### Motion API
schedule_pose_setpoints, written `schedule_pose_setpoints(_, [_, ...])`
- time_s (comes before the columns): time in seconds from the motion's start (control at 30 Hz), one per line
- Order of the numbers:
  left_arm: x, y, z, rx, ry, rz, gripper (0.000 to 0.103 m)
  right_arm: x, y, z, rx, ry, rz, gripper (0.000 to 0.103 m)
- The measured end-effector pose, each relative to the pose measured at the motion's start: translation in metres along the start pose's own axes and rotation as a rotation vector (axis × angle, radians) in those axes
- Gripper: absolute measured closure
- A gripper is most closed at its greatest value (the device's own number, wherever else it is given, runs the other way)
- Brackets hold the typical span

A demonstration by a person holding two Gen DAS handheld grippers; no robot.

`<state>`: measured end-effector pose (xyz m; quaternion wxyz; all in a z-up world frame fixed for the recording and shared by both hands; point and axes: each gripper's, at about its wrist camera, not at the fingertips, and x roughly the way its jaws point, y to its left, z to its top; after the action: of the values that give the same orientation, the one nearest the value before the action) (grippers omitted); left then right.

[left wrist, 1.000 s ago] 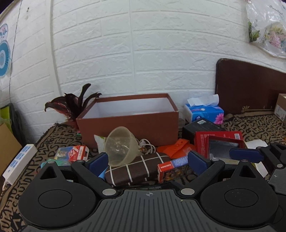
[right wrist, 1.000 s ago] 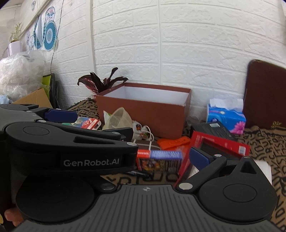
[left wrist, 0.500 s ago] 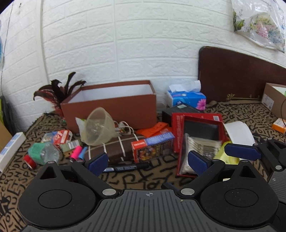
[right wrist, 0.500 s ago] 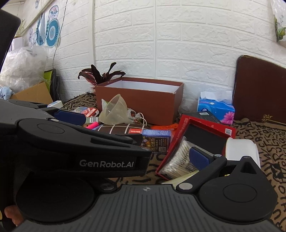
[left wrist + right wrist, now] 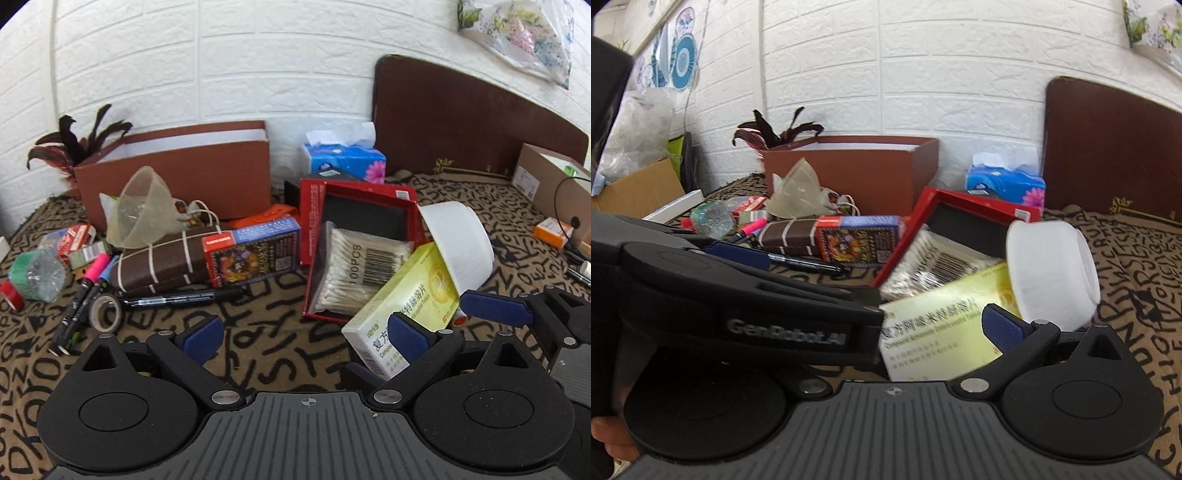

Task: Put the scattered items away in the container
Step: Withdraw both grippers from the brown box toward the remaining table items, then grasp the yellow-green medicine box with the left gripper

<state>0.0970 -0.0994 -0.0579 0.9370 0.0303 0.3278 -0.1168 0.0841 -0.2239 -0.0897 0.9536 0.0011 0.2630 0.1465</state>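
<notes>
The left gripper (image 5: 306,330) is held wide apart, nothing between its blue pads (image 5: 201,332). Its right pad stands in front of the near end of the yellow box (image 5: 402,306); contact cannot be told. The right gripper (image 5: 934,321) is seen with only its right pad (image 5: 1003,328) clear, since the left gripper's body covers the other side; the yellow box (image 5: 945,325) lies between its fingers, but whether it is released or grasping cannot be told.

The yellow box is taken as the landmark. It is tilted, its far end leaned against the swab pack (image 5: 354,266), which rests in the red tray (image 5: 314,221). A white bowl (image 5: 458,240) lies on its side, touching the box's upper right end. Left of the box, beyond the tray, a card box (image 5: 253,254) stands on edge, a brown case (image 5: 162,262) is set beside it, and a black marker (image 5: 173,297) lies in front of both. A funnel (image 5: 140,214) is propped on the case. Further left, a tape roll (image 5: 107,312), pens (image 5: 88,291) and a crushed bottle (image 5: 37,273) are scattered.

The brown container (image 5: 184,177) is placed well behind the box, to its left, against the wall, open-topped; what it holds cannot be seen. A tissue box (image 5: 343,162) stands behind the tray.
</notes>
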Motion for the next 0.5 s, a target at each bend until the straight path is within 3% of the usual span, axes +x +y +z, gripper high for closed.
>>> schedule_pose_setpoints(0.2, [0.011, -0.016, 0.003, 0.066, 0.007, -0.054, 0.003, 0.008, -0.018, -0.01, 0.079, 0.025, -0.024, 0.0])
schedule_pose_setpoints(0.5, [0.029, -0.03, 0.005, 0.105, 0.037, -0.136, 0.009, 0.018, -0.031, -0.02, 0.08, 0.048, -0.056, 0.0])
